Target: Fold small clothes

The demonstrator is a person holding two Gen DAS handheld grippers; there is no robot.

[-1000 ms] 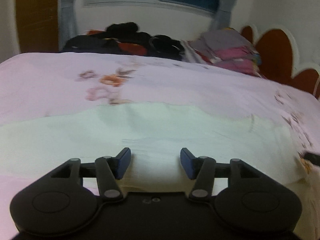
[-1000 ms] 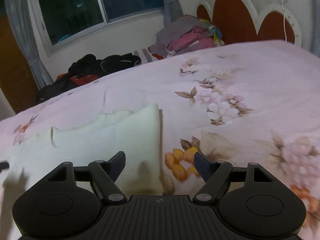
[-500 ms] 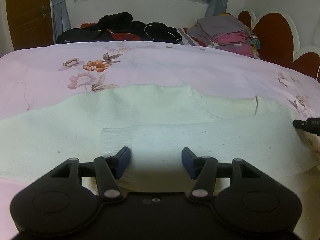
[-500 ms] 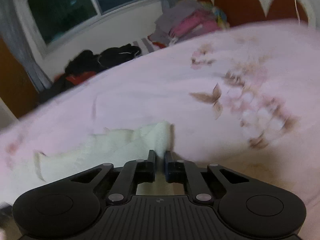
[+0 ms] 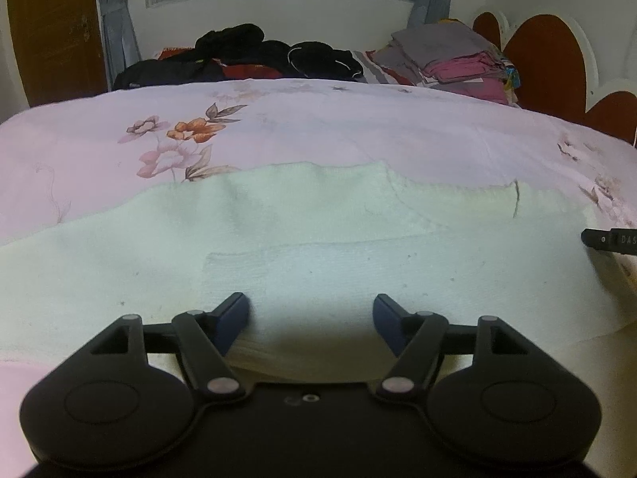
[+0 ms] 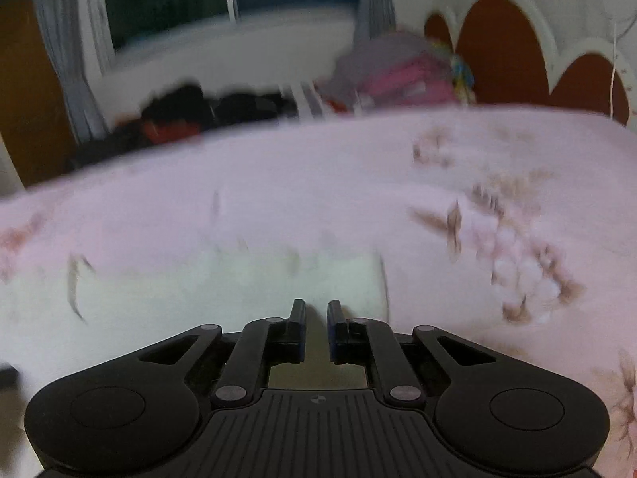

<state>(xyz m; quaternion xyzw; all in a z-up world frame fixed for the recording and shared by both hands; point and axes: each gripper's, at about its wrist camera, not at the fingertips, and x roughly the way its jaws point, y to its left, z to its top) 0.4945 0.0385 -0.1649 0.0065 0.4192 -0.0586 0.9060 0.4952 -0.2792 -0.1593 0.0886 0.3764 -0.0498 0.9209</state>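
A pale cream knit garment (image 5: 318,239) lies spread flat on the pink floral bedsheet (image 5: 358,131). My left gripper (image 5: 310,314) is open, its blue-padded jaws straddling the garment's near edge. My right gripper (image 6: 316,318) is shut on the garment's right end (image 6: 239,283); that view is blurred by motion. The right gripper's fingertip (image 5: 609,239) shows at the right edge of the left wrist view, at the garment's right end.
Dark clothes (image 5: 247,55) are piled at the far edge of the bed below the window. A stack of folded grey and pink clothes (image 5: 454,59) sits by the red scalloped headboard (image 5: 553,67). A wooden door (image 5: 51,28) stands far left.
My right gripper closed on the garment's right end and is moving with it. My left gripper stayed open and settled at the garment's near edge.
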